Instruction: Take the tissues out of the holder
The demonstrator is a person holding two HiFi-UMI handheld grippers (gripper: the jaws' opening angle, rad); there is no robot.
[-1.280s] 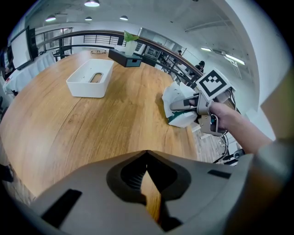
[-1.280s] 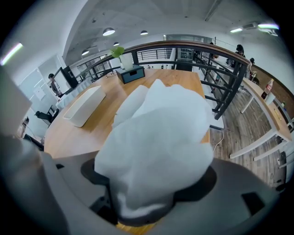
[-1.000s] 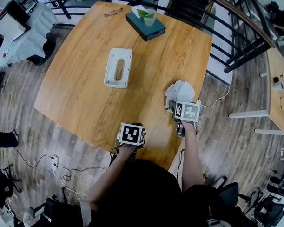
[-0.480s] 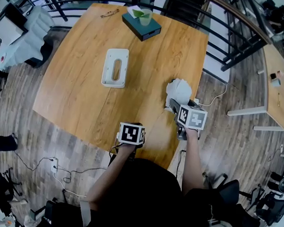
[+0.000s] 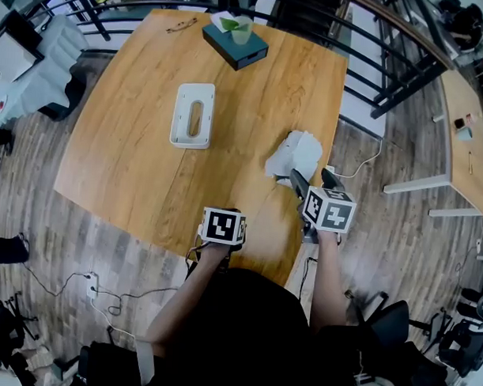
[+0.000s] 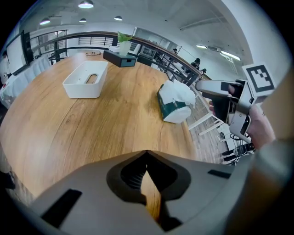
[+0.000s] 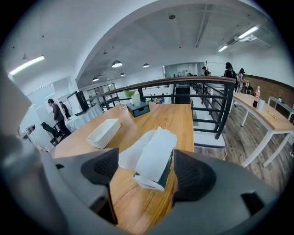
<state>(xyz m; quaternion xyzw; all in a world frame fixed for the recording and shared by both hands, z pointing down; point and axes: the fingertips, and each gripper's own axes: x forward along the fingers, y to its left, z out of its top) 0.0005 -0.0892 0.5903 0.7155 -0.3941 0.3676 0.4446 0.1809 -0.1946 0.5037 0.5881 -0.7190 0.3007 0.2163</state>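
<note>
A large wooden table [image 5: 132,161] stands on grey-brown plank flooring [image 5: 398,233], a black railing [image 7: 225,110] just beside it, a long desk [image 5: 468,164] beyond, round ceiling lamps [image 7: 116,64] glowing overhead

No words, brand names or numbers can be read anywhere. The only signs are black-and-white square code patterns: one on the left cube [image 5: 224,226] at lower centre of the head view, others on the right cube [image 5: 329,209] beside it. Any print on the green tissue pack [image 6: 177,108] is too small to make out.
</note>
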